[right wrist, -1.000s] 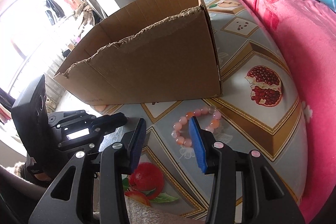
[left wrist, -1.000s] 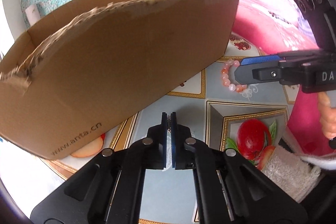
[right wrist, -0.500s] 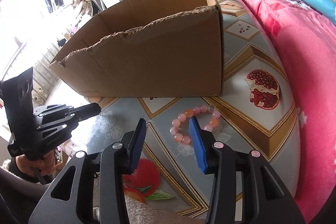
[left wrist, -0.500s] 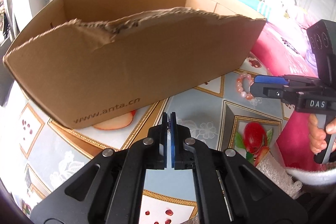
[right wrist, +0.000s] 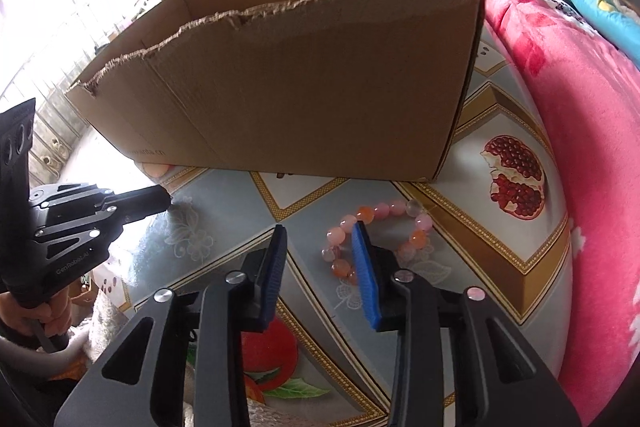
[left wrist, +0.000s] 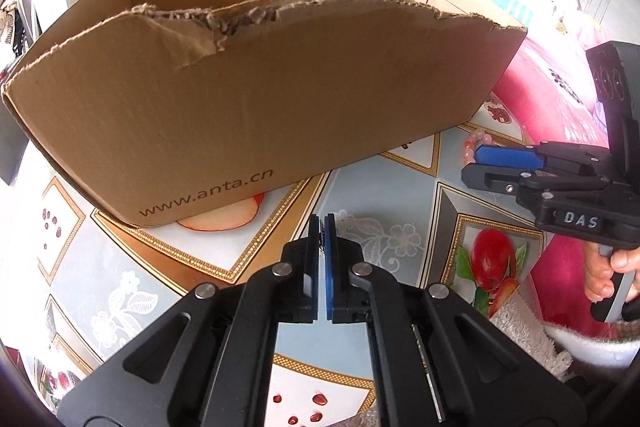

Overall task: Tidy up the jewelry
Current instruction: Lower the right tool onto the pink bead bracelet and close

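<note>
Left hand-held gripper (left wrist: 322, 227) pressed together, empty; right hand-held gripper (right wrist: 320, 239) closing, apart, straddling bead bracelet (right wrist: 376, 211).

Left tongs (left wrist: 323, 227) pressed shut — cardboard box (left wrist: 280, 99) beyond, bracelet (left wrist: 472, 147) right.

The scene is being viewed from two fisheye cameras, each looking forward and steeply down along its own fingers. From the left wrist, the cardboard box (left wrist: 256, 99) is being seen close, filling ten to two o'clock, with the right gripper (left wrist: 476, 165) entering at three o'clock. From the right wrist, the same box (right wrist: 304, 87) is being seen at twelve o'clock, the left gripper (right wrist: 166, 203) at nine. The box and patterned tablecloth (left wrist: 384, 195) are being shared by both views.
</note>
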Tool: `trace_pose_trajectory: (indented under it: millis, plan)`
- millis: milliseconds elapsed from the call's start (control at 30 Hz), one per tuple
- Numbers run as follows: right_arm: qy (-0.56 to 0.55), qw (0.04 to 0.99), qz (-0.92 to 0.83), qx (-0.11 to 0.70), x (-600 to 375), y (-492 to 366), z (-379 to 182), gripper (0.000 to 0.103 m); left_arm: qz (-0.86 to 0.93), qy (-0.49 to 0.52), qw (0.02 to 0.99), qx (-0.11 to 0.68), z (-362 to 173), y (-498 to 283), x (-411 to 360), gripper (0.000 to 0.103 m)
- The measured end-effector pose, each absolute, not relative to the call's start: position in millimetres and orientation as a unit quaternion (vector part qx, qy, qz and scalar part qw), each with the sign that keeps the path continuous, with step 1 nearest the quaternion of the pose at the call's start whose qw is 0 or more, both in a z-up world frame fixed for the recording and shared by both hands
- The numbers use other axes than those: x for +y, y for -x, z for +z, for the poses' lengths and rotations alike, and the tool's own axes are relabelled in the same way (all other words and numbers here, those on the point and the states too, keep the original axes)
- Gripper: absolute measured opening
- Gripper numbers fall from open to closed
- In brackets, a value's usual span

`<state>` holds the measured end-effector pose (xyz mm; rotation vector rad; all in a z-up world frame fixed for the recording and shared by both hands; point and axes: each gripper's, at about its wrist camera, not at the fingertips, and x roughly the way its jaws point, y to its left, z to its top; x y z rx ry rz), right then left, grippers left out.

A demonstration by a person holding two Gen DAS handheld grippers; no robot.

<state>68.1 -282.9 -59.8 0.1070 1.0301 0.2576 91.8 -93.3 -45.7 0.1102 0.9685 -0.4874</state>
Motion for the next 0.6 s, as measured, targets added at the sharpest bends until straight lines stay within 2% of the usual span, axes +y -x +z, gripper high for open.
trace_pose_trajectory:
  millis: [133,267,600]
  plan:
    - [-0.028,0.866,0.110,0.487,-277.0,-69.3,-62.0,0.022,-0.229,-0.060,0.855,0.462,-46.7,-92.0,-98.8,0.002]
    - [-0.030,0.868,0.099,0.486,-279.3,-71.7,-63.5,0.010,-0.226,-0.060,0.854,0.465,-47.8,-92.8,-102.4,0.002]
    - [-0.033,0.868,0.100,0.485,-281.0,-72.2,-64.6,0.010,-0.229,-0.070,0.853,0.464,-49.8,-90.2,-107.7,0.002]
